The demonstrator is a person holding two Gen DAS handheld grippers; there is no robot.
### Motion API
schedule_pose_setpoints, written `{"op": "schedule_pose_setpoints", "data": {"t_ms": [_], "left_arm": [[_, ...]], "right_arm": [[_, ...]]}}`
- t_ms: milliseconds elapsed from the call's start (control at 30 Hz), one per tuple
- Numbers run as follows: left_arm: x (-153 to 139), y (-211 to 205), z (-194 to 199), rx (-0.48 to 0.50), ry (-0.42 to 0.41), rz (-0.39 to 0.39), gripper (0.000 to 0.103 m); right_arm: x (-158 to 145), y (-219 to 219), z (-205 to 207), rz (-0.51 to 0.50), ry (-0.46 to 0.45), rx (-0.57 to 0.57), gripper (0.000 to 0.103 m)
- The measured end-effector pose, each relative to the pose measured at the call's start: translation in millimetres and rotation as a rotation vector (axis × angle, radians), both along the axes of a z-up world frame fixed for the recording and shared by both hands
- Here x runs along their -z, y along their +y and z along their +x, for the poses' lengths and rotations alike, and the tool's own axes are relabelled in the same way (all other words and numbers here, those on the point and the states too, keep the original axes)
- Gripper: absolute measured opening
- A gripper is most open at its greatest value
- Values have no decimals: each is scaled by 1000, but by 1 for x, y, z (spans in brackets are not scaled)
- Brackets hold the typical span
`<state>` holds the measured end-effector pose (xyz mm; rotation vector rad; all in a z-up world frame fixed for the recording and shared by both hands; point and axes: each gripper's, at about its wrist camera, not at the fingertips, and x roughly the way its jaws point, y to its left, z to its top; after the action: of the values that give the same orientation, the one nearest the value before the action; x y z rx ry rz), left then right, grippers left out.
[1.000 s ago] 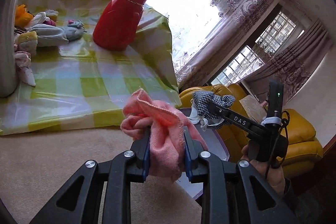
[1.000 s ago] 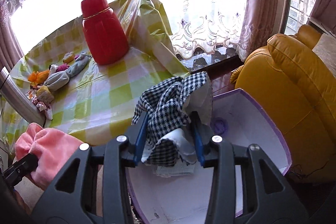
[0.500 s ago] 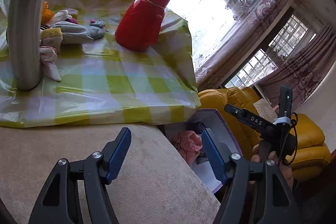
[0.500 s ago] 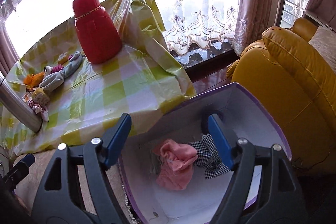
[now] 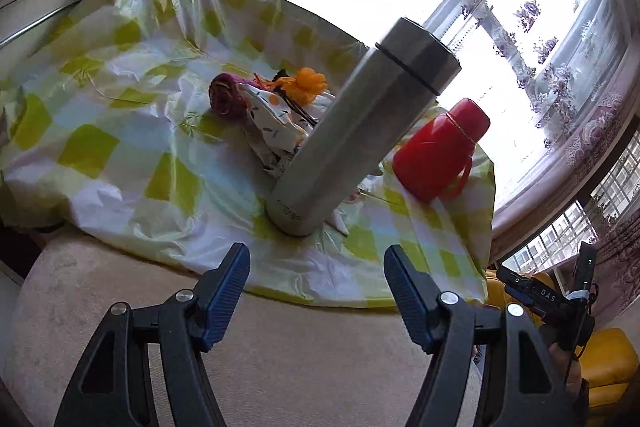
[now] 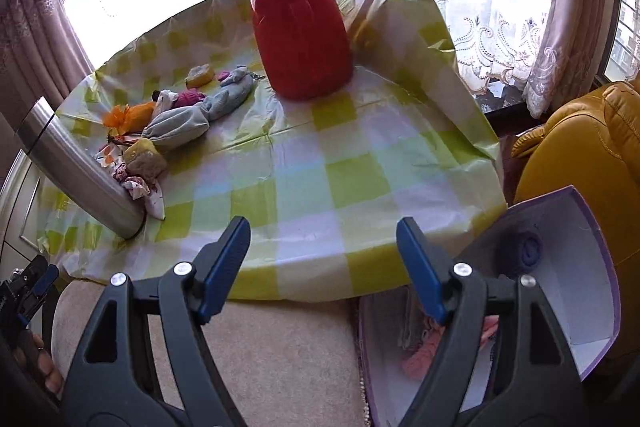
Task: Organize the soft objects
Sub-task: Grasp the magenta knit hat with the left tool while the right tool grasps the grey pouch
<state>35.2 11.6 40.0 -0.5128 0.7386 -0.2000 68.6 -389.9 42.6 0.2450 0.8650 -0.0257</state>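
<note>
Several soft cloth items lie in a pile (image 6: 176, 123) on the green-checked tablecloth (image 6: 340, 171): a grey bundle (image 6: 180, 129), a yellow piece (image 6: 145, 155), an orange piece (image 5: 306, 85) and a maroon roll (image 5: 225, 99). A white box with purple rim (image 6: 592, 267) stands off the table's right edge; a pink cloth (image 6: 424, 351) lies inside it. My left gripper (image 5: 316, 287) is open and empty, facing the pile. My right gripper (image 6: 322, 267) is open and empty, above the table's front edge, left of the box.
A tall steel flask (image 5: 356, 139) stands on the cloth in front of the pile. A red thermos jug (image 6: 300, 23) stands at the back. A yellow leather sofa (image 6: 580, 147) is to the right. The beige table edge (image 6: 260, 347) lies under both grippers.
Both grippers opened and dropped the pink cloth and the checked cloth into the box, then swung left and back toward the table. The left now faces the flask and pile.
</note>
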Motion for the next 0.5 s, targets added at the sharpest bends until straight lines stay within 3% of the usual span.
{"op": "schedule_pose_setpoints", "data": {"t_ms": [500], "left_arm": [[8,93,101,-162,-17,-5,70]], "right_arm": [[6,101,127,91,21,-186,82]]}}
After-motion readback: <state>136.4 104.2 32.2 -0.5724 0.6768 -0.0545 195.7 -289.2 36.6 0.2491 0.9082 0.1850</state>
